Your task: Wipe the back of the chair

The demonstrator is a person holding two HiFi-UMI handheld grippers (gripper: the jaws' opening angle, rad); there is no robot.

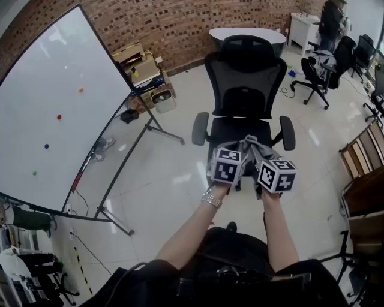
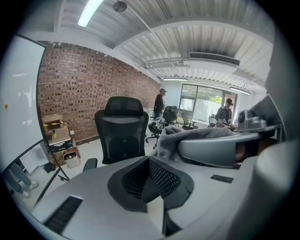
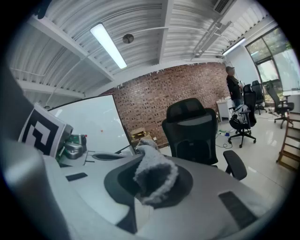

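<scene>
Far left, the head view takes in the big whiteboard [image 1: 54, 108] on its wheeled stand, dotted with small coloured magnets, and behind it cardboard boxes [image 1: 135, 63] stacked against the brick wall; their print is too small to read. Moving in, the left gripper [image 2: 151, 180] has its dark meshed pads pressed together with nothing between them, and only its own view shows that. The same view adds a ceiling strip light [image 2: 90, 11] and far windows [image 2: 202, 101] the head camera misses. Centre stage now: the black mesh chair [image 1: 246, 78] stands on the glossy floor facing the person, seat towards the grippers, its back upright beyond them and untouched. From above, the grey cloth [image 1: 252, 147] is just a bunch between the two marker cubes, in front of the seat's edge. The right gripper [image 3: 150, 187] view settles it: the jaws are clamped on that fluffy cloth, a fold curling up out of them. The only print on show is the black-and-white square markers on the cubes [image 1: 277, 175]. Far right, more office chairs [image 1: 318, 75] and a person [image 1: 331, 21] standing by a white desk.
</scene>
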